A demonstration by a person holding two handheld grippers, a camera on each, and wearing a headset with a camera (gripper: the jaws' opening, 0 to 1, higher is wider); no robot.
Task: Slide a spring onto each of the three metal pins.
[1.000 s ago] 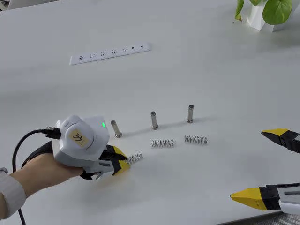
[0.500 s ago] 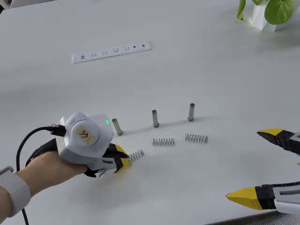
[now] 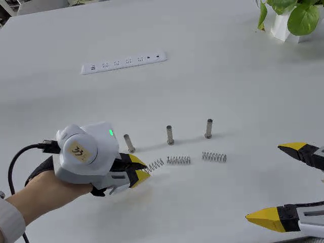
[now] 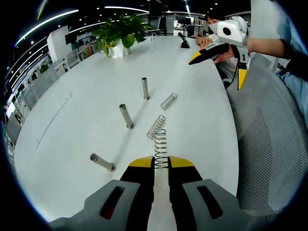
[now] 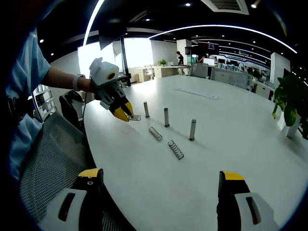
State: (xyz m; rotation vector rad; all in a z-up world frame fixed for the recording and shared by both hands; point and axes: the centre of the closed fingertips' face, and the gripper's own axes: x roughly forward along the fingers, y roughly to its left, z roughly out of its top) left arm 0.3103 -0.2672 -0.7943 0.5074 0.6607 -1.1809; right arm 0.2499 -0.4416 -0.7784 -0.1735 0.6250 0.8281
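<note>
White table (image 3: 228, 76) in open office, ceiling light strips (image 5: 216, 26) overhead.

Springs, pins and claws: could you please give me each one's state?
left claw, shut on left spring
right claw, open, empty
left spring, gripped at one end
middle spring, lying loose
right spring, lying loose
left pin, standing, bare
middle pin, standing, bare
right pin, standing, bare
</note>
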